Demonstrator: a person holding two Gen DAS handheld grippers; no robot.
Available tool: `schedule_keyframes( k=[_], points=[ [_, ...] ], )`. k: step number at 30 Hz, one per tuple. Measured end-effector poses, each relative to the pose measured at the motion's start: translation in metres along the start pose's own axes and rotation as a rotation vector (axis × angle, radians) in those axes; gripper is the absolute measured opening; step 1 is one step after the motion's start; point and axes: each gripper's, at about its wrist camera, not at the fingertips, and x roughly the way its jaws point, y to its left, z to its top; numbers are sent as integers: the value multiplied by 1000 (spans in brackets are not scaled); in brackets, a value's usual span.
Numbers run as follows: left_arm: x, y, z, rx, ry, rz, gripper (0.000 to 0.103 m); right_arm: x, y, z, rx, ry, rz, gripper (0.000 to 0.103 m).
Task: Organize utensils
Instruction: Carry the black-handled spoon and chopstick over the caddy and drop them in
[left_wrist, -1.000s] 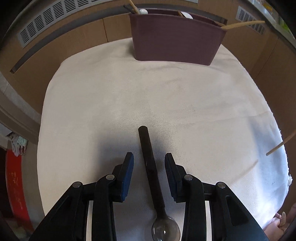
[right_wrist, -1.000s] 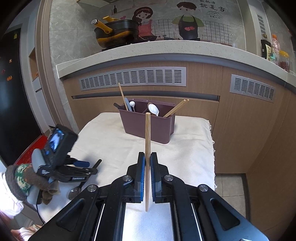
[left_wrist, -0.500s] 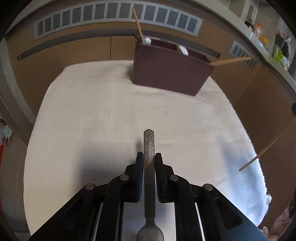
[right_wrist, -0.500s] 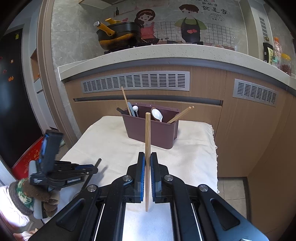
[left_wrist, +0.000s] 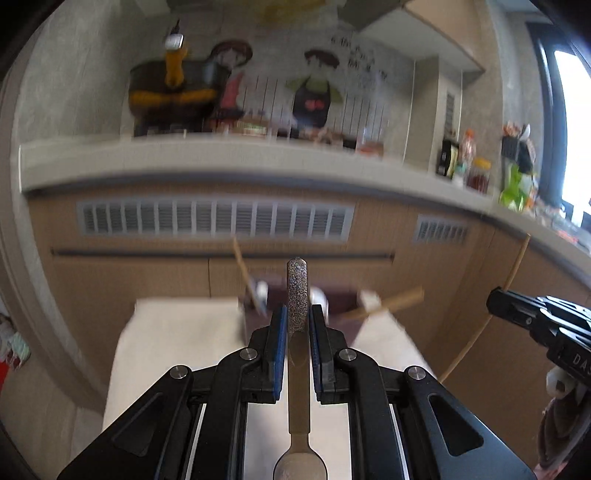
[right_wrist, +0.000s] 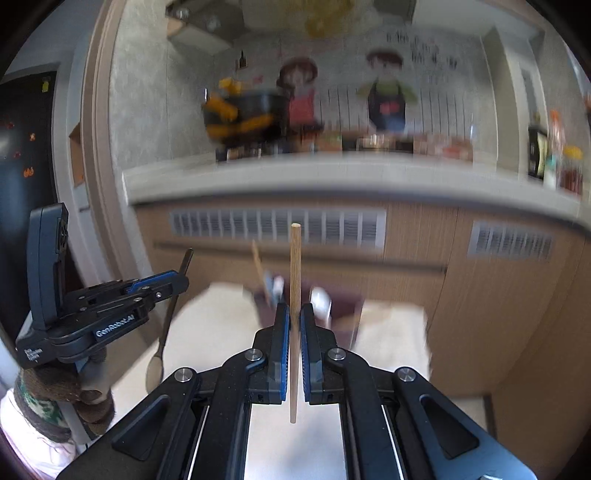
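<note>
between the closed pads of the left gripper (left_wrist: 297, 317) sits a spoon (left_wrist: 297, 302), handle forward, bowl toward the camera. the right gripper (right_wrist: 294, 317) pinches an upright chopstick (right_wrist: 294, 280). beyond both, blurred, the maroon utensil holder (right_wrist: 343, 306) stands on the white cloth (right_wrist: 221, 306).

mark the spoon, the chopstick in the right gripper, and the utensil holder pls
spoon (left_wrist: 297, 295): left wrist view, on the speckled handle between the pads.
chopstick (right_wrist: 294, 266): right wrist view, on the shaft above the pads.
utensil holder (left_wrist: 341, 299): left wrist view, on its blurred dark wall.
</note>
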Motion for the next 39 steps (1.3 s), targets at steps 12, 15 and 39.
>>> schedule_keyframes(
  k=[12, 15, 39],
  points=[
    [66, 12, 123, 16, -341, -71, 12, 58, -23, 125, 5, -150, -127, 5],
    [91, 21, 130, -2, -344, -89, 12, 83, -28, 125, 14, -124, -144, 5],
    [222, 49, 35, -94, -96, -68, 12, 204, -42, 53, 27, 156, -155, 6]
  ],
)
